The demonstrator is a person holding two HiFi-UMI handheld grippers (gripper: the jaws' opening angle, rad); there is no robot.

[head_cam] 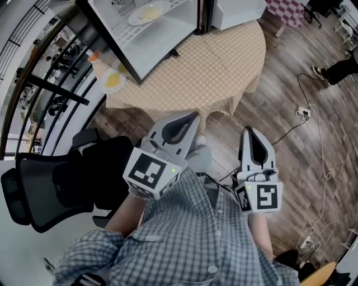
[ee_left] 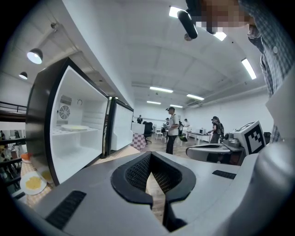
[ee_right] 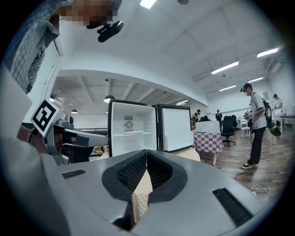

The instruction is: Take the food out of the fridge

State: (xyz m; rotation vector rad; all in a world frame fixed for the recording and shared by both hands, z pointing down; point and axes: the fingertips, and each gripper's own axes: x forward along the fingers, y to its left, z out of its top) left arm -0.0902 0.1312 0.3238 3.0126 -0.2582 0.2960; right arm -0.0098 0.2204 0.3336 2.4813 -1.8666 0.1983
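A small fridge (head_cam: pixel 146 34) stands open on a round table with a beige checked cloth (head_cam: pixel 212 67). Inside, a plate of yellow food (head_cam: pixel 148 11) rests on the wire shelf; the left gripper view shows the same plate (ee_left: pixel 73 127) on the shelf. Another plate of yellow food (head_cam: pixel 113 81) lies on the table left of the fridge. My left gripper (head_cam: pixel 192 118) and right gripper (head_cam: pixel 249 132) are both shut and empty, held side by side short of the table's near edge. In the right gripper view the fridge (ee_right: pixel 131 132) is straight ahead, its door (ee_right: pixel 175 126) swung right.
A black office chair (head_cam: pixel 45 190) stands at my left beside a black railing (head_cam: pixel 50 84). Cables and a power strip (head_cam: pixel 304 113) lie on the wooden floor at right. A person (ee_right: pixel 256 124) stands at right, and a checked table (ee_right: pixel 207 140) is behind the fridge.
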